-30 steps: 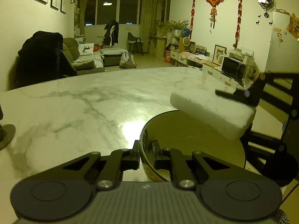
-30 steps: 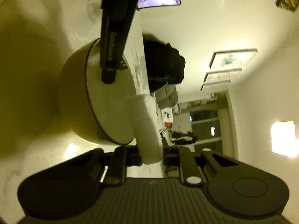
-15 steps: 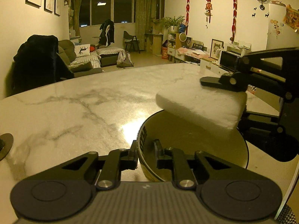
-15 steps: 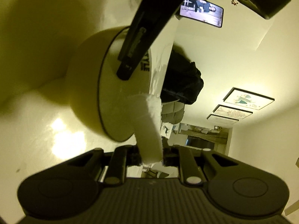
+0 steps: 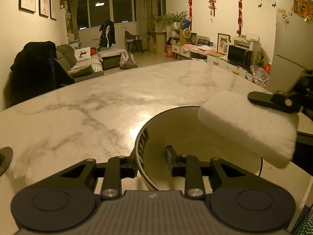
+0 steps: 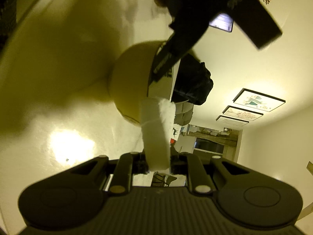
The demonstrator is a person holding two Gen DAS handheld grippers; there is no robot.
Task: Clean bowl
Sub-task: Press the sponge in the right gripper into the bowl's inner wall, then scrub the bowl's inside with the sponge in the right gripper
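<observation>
Left gripper (image 5: 150,163) jaws are opening astride the bowl (image 5: 195,137) rim near the marble table's (image 5: 97,101) edge; right gripper (image 6: 158,163) clamps the sponge (image 5: 248,125). Steady the bowl before the sponge presses in.

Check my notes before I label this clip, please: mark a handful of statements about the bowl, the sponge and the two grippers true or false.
1. The right gripper grips the white sponge. True.
2. The sponge lies flat on the bottom of the bowl. False: it is held over the bowl's far rim, above the inside.
3. The left gripper straddles the bowl's near rim, one finger inside and one outside. True; its jaws are opening and the pads stand off the rim.
4. The bowl stands on a wooden table. False: the table is pale marble with grey veins.
5. The bowl has black lettering inside its rim. True.
</observation>
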